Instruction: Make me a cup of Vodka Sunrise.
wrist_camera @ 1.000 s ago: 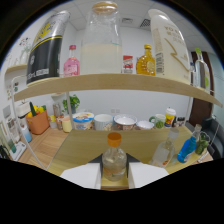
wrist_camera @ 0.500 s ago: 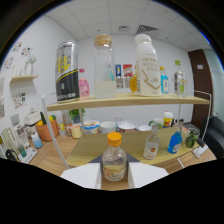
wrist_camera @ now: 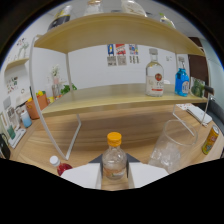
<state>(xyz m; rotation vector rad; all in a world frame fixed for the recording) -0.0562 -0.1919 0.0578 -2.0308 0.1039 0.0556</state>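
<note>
A small clear bottle [wrist_camera: 114,159] with an orange cap stands upright between my white fingers [wrist_camera: 80,175], and my gripper [wrist_camera: 114,169] is shut on it. Just ahead and to the right, a clear glass cup [wrist_camera: 170,146] with ice sits on the wooden table [wrist_camera: 95,132]. Beyond them, on the lower shelf board [wrist_camera: 115,96], stand a clear spirit bottle [wrist_camera: 155,77] with a red label and a blue bottle [wrist_camera: 181,82].
A white-framed two-level shelf [wrist_camera: 75,132] rises ahead, with its upper board [wrist_camera: 115,27] overhead carrying bottles. A yellow can [wrist_camera: 210,140] stands right of the cup. A red item with a white cap [wrist_camera: 57,164] lies by the left finger. Jars and pots [wrist_camera: 35,105] crowd the left.
My gripper has dropped from upper-shelf height to near the table, carrying the orange-capped bottle. The glass cup now looms close on the right.
</note>
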